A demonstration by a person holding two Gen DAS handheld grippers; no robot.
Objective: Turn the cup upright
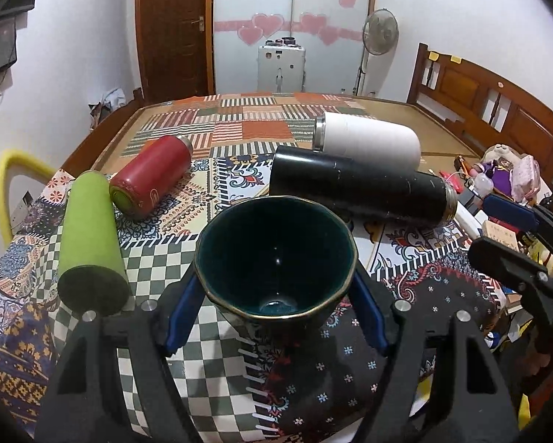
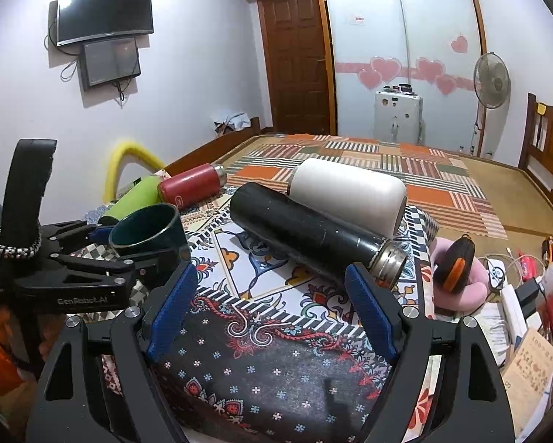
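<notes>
A dark green cup (image 1: 276, 258) with a gold rim sits between the blue pads of my left gripper (image 1: 276, 310), which is shut on it. Its mouth faces up and toward the camera. In the right wrist view the cup (image 2: 149, 230) is at the left, held upright above the patterned cloth by the left gripper (image 2: 129, 258). My right gripper (image 2: 272, 306) is open and empty, low over the cloth, with the black flask's mouth just beyond its right pad.
Several flasks lie on their sides on the patchwork cloth (image 1: 225, 192): green (image 1: 88, 243), red (image 1: 153, 177), black (image 1: 361, 188), white (image 1: 368, 144). Clutter fills the right edge (image 2: 516, 295). A wooden headboard (image 1: 498, 110) stands at the far right.
</notes>
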